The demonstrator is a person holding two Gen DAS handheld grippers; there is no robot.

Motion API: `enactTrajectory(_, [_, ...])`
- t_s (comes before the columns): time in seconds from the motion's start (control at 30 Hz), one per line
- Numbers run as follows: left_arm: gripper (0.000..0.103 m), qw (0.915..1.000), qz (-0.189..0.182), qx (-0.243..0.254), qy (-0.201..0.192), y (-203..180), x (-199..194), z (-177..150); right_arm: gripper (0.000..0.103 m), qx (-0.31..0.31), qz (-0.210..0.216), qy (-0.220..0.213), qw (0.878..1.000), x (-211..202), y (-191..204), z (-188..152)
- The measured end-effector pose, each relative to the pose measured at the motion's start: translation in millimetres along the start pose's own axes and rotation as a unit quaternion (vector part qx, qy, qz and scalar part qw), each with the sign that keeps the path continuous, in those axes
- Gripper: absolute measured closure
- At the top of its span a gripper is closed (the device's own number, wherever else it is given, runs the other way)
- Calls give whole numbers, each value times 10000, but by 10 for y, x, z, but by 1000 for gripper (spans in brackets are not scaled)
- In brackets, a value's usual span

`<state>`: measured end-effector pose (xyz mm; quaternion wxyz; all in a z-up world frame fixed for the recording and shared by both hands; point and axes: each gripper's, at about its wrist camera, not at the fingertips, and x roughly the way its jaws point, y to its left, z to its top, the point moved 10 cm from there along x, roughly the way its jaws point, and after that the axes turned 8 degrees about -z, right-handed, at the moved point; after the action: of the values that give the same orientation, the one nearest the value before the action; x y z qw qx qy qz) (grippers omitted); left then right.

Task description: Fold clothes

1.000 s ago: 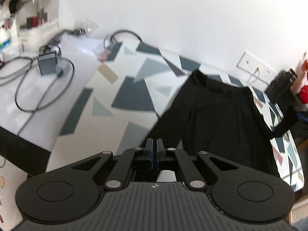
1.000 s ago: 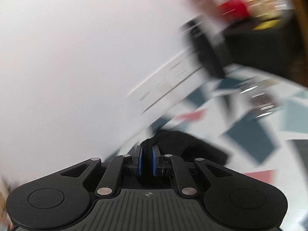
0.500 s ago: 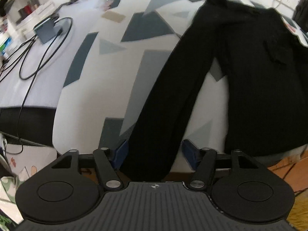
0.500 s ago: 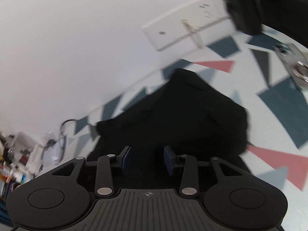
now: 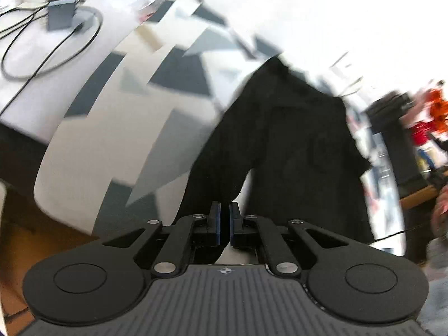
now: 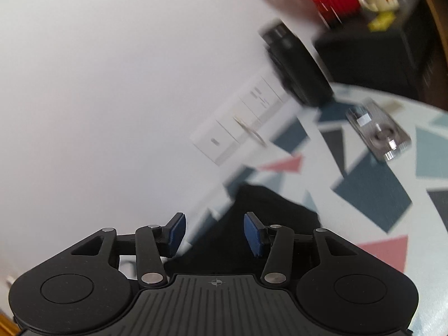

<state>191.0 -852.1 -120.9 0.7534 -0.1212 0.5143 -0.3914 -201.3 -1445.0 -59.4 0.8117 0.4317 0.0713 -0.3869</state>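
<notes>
Left tongs [image 5: 224, 224] pinch the black shirt [image 5: 302, 140] sleeve; right tongs [image 6: 214, 232] gape, empty. Carry the sleeve inward, keeping it taut.

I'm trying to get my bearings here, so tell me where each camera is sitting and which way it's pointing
Left wrist: rides on the left gripper, looking along its closed fingers over the black garment on the patterned table cover; the sleeve end runs to the pads.
Right wrist: rides on the right gripper, fingers open, facing the white wall and wall socket.
Shared: both see the garment and the cover.
</notes>
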Motion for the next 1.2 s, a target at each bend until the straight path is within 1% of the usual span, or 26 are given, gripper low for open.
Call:
enactTrajectory(0.1, [97, 9992, -386, -18, -142, -179, -115, 248, 55, -44, 308, -129, 9994, -247, 190, 47])
enactTrajectory(0.17, [97, 9975, -645, 126, -268, -386, -157, 410, 55, -2, 497, -139, 9987, -381, 310, 67])
enactTrajectory(0.3, [97, 9903, -1137, 590, -536, -872, -209, 724, 55, -137, 593, -264, 9978, -618, 517, 164])
enactTrajectory(0.37, [97, 9856, -1338, 796, -666, -1141, -159, 927, 55, -260, 716, -362, 9964, -757, 640, 259])
enactTrajectory(0.43, [97, 9808, -1434, 1046, -808, -1415, -75, 1115, 51, -479, 829, -537, 9940, -891, 782, 398])
enactTrajectory(0.47, [97, 9790, -1476, 1135, -829, -1541, -2, 1190, 47, -621, 836, -634, 9925, -947, 850, 469])
enactTrajectory(0.57, [97, 9737, -1573, 1421, -837, -1909, 258, 1390, 47, -1127, 672, -904, 9872, -988, 992, 664])
enactTrajectory(0.67, [97, 9701, -1229, 1920, -837, -2152, 662, 1445, 47, -1435, 443, -971, 9839, -845, 984, 789])
enactTrajectory(0.73, [97, 9703, -889, 2118, -760, -2169, 980, 1419, 47, -1525, 259, -901, 9839, -645, 887, 831])
enactTrajectory(0.8, [97, 9739, -571, 2122, -577, -2069, 1352, 1361, 47, -1629, -33, -792, 9835, -361, 701, 858])
enactTrajectory(0.87, [97, 9751, -235, 2174, -369, -1971, 1633, 1281, 47, -1741, -393, -650, 9818, -26, 461, 864])
enactTrajectory(0.93, [97, 9742, 68, 2252, -75, -1854, 1957, 1166, 47, -1832, -673, -462, 9797, 353, 195, 854])
enactTrajectory(0.97, [96, 9730, 228, 2293, 135, -1786, 2150, 1083, 47, -1871, -796, -351, 9785, 554, 62, 844])
enactTrajectory(1.03, [94, 9667, 511, 2425, 636, -1636, 2405, 893, 48, -1937, -990, -114, 9760, 939, -157, 830])
enactTrajectory(1.07, [87, 9594, 725, 2551, 959, -1565, 2526, 783, 48, -1979, -1067, 2, 9744, 1135, -255, 822])
enactTrajectory(1.1, [80, 9524, 865, 2704, 1111, -1542, 2572, 740, 48, -2046, -1121, 107, 9724, 1326, -334, 806])
enactTrajectory(1.13, [78, 9451, 992, 2859, 1234, -1525, 2606, 709, 48, -2150, -1157, 192, 9695, 1502, -384, 780])
enactTrajectory(1.17, [74, 9372, 1118, 3012, 1357, -1508, 2639, 679, 48, -2277, -1189, 266, 9661, 1675, -418, 748])
enactTrajectory(1.2, [65, 9358, 1104, 3072, 1328, -1531, 2598, 719, 48, -2425, -1194, 337, 9622, 1842, -437, 708])
